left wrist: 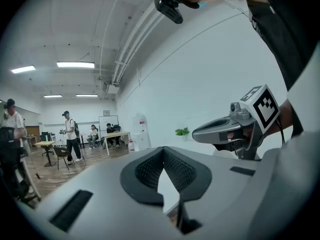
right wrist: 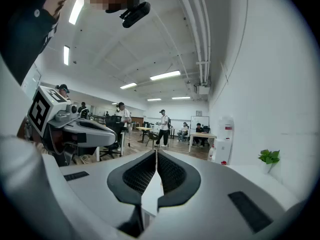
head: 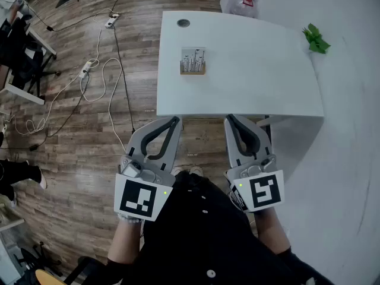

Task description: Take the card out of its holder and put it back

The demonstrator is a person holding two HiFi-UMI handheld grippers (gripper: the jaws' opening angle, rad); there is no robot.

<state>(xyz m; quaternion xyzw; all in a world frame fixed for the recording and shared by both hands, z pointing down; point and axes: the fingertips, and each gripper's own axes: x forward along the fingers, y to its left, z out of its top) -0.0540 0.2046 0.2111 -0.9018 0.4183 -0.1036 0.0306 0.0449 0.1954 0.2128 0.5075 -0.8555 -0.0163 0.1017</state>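
Head view: my left tongs (head: 174, 121) and right tongs (head: 230, 119) hang closed and empty, just short of the table (head: 279, 100). Well ahead, nearer my left, the card (head: 193, 57) stands upright in its holder (head: 193, 70), long side crosswise.

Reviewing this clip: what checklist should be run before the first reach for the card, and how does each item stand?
1. Card holder upright on the white table: ok.
2. Card standing in the holder: ok; details too small to tell.
3. Left hand-held gripper empty: ok. Its jaws are together, so not ok for grasping.
4. Right hand-held gripper empty: ok. Jaws together too.
5. Plant well away from the holder: ok.
6. Grippers over the table: not ok; both sit short of its near edge.
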